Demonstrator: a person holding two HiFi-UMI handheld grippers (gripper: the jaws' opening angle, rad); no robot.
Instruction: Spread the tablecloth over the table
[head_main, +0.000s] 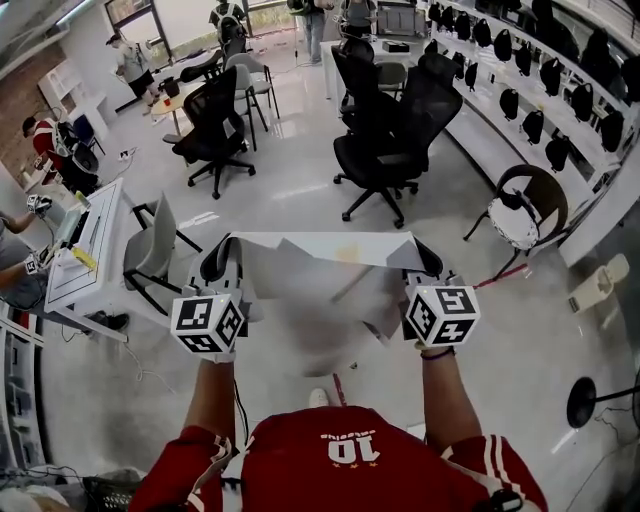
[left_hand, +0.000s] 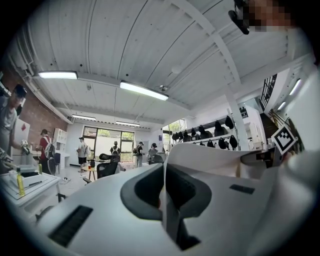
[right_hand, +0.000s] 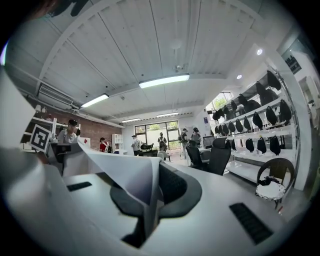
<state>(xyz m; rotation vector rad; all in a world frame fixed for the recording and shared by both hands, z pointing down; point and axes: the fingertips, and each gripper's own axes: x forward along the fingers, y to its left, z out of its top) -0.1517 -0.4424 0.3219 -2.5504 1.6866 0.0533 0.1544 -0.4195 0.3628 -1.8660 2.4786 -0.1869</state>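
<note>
Tablecloth (head_main: 320, 275): one, pale grey-white, thin and creased. Its top edge was pulled straight; the rest hung slack and rumpled in the air before the person, above the floor.

Grippers: two. Left gripper (head_main: 222, 255) was clamped tight on one top corner, right gripper (head_main: 425, 262) on the other.

White table (head_main: 100, 235): one, well apart at left.
</note>
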